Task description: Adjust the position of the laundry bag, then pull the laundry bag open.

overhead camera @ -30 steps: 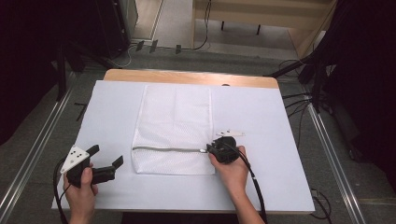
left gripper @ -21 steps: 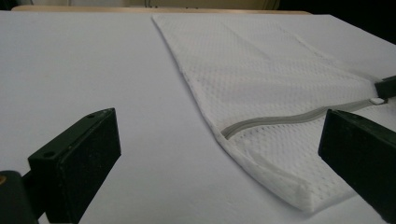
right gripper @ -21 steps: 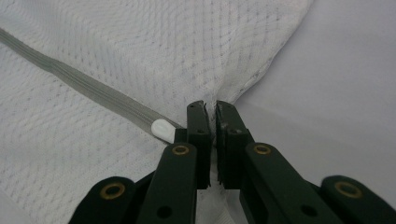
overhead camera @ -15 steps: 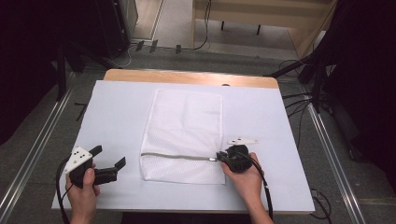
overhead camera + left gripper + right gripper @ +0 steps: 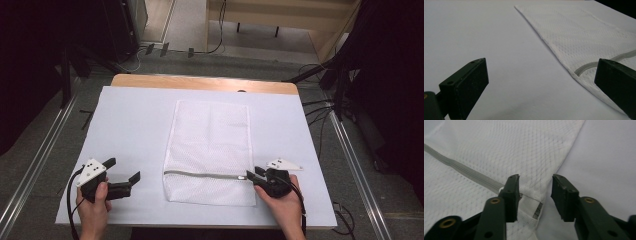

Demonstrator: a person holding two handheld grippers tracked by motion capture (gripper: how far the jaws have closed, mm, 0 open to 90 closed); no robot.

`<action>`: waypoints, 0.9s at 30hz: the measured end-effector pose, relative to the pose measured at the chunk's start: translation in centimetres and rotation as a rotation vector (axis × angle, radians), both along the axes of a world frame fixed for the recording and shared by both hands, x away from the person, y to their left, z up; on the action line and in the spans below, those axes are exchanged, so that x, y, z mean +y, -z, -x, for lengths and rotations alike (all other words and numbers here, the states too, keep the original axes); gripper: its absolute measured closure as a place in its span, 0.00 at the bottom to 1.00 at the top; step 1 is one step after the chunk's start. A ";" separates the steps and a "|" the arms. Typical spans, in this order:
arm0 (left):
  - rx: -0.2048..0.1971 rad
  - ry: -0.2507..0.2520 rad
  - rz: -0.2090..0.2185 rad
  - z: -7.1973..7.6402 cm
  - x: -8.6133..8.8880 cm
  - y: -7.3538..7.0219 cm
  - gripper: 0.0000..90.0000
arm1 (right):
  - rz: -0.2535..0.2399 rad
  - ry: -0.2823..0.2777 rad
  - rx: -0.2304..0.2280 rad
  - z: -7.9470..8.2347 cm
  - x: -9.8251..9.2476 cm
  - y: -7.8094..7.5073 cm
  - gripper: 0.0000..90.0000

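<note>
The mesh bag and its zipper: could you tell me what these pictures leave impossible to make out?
- Zipper pull: in the right gripper view the right gripper has one jaw in front of the zipper end, hiding any pull.
- Mesh bag contents: not discernible in the high view.
- Bag's near corner: in the left gripper view the left gripper has a jaw covering it.

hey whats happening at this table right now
A person holds a gripper in each hand over a white sheet. A white mesh bag lies flat on it, its grey zipper running across near the front. The right gripper, jaws open, sits at the zipper's right end. The left gripper is open, off to the bag's left.
</note>
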State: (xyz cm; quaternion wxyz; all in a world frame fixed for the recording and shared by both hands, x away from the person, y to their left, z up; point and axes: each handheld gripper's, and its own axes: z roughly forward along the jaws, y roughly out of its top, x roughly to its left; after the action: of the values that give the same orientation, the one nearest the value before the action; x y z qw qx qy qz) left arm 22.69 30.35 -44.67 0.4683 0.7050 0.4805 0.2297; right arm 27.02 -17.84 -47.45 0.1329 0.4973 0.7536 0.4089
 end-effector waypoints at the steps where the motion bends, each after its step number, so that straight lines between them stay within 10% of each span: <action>1: 0.000 0.000 0.000 0.0 0.0 0.0 0.00 | 0.000 0.000 0.000 0.0 0.0 0.0 0.64; 8: -0.021 0.054 -0.007 0.2 -1.6 -0.3 0.00 | -0.029 -0.023 -0.091 3.4 -3.5 -0.4 0.56; 15: -0.031 0.089 -0.015 0.3 -3.0 -0.4 0.00 | -0.013 0.061 -0.066 4.4 -5.5 -0.3 0.62; 27: -0.034 0.122 -0.026 0.4 -5.8 -0.7 0.00 | -0.009 0.036 -0.014 3.4 -4.4 0.3 0.56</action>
State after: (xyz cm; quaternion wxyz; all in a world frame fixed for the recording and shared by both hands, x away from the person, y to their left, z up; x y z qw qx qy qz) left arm 22.26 24.58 -43.96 0.4804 0.7351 0.4254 0.2190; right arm 23.61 -22.21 -47.71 0.1431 0.5086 0.7416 0.4134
